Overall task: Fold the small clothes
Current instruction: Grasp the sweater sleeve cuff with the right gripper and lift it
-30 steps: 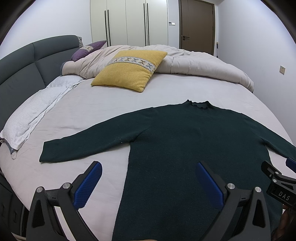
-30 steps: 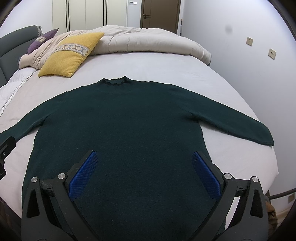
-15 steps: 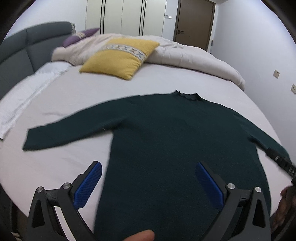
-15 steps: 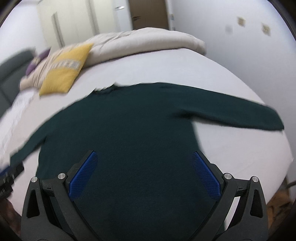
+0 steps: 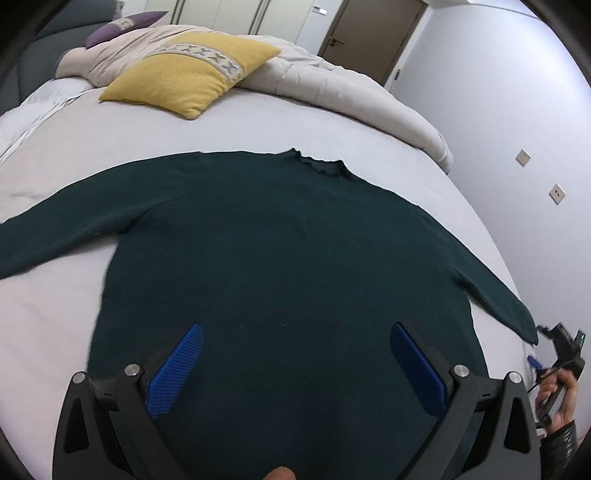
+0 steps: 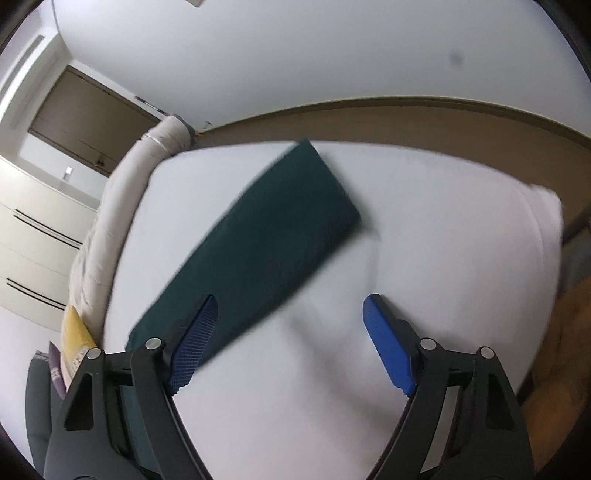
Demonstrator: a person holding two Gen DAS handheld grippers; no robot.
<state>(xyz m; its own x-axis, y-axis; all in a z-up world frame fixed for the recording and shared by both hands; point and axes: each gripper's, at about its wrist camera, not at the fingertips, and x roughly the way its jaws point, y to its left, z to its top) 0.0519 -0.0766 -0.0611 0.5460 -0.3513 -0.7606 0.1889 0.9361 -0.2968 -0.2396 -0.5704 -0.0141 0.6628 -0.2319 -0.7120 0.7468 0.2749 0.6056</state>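
Note:
A dark green long-sleeved sweater point(image 5: 280, 266) lies flat, face up on the bed, collar at the far side and both sleeves spread out. My left gripper point(image 5: 293, 354) is open and empty, hovering over the sweater's lower body. My right gripper point(image 6: 290, 325) is open and empty above the sheet, just beside the cuff end of the right sleeve point(image 6: 266, 236). In the left wrist view the right gripper point(image 5: 561, 354) shows at the far right edge, near the right sleeve's cuff.
A yellow cushion point(image 5: 188, 74) and a rolled beige duvet point(image 5: 351, 96) lie at the far side of the bed point(image 5: 48, 325). A purple pillow point(image 5: 122, 27) is at the headboard. The bed's right edge point(image 6: 543, 229) drops to a wooden floor by the wall.
The left gripper moved right, over the sweater's body. The right gripper swung right and turned towards the right sleeve's cuff; its view is blurred by motion. Both stayed open.

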